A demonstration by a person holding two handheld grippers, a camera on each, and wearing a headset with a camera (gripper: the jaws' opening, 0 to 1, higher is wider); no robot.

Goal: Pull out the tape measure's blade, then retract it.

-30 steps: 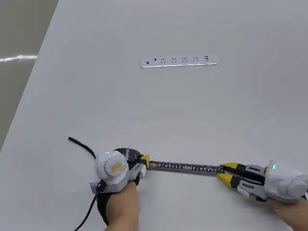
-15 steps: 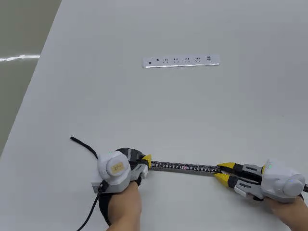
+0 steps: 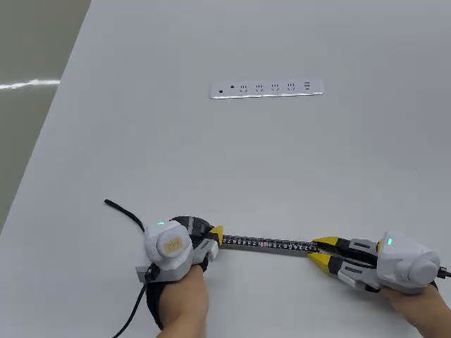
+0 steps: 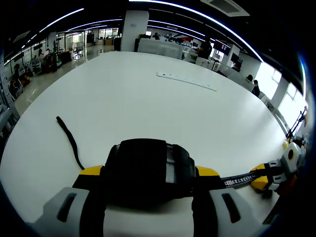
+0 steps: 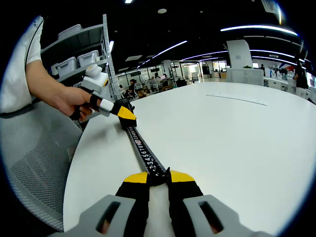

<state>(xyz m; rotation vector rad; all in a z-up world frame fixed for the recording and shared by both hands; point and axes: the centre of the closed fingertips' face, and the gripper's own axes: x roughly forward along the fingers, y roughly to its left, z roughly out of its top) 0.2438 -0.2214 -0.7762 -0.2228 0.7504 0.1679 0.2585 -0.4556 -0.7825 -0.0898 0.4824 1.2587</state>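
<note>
Tape measure (image 3: 192,227): head view. Sits near the front edge of the worktop (image 3: 211,155), with the case clamped in the jaws of the left gripper (image 3: 211,236). Shows the blade (image 3: 268,244) drawn out flat to the right, tip pinched in the jaws of the right gripper (image 3: 320,252). Trails a black strap (image 3: 123,213) to the left. Leaves a power strip (image 3: 268,88) well apart, farther back.

Left gripper view. Confirms jaws closed on either side of the black case, with the blade leaving to the right toward the other gripper.

Right gripper view. Confirms jaws together on the blade tip, with the numbered blade running straight to the case.

Step in hand, as judged: blade out, retraction due. Next move: hold the case clamped, guide the tip back toward the case in line with the blade, and avoid an uncontrolled snap.
</note>
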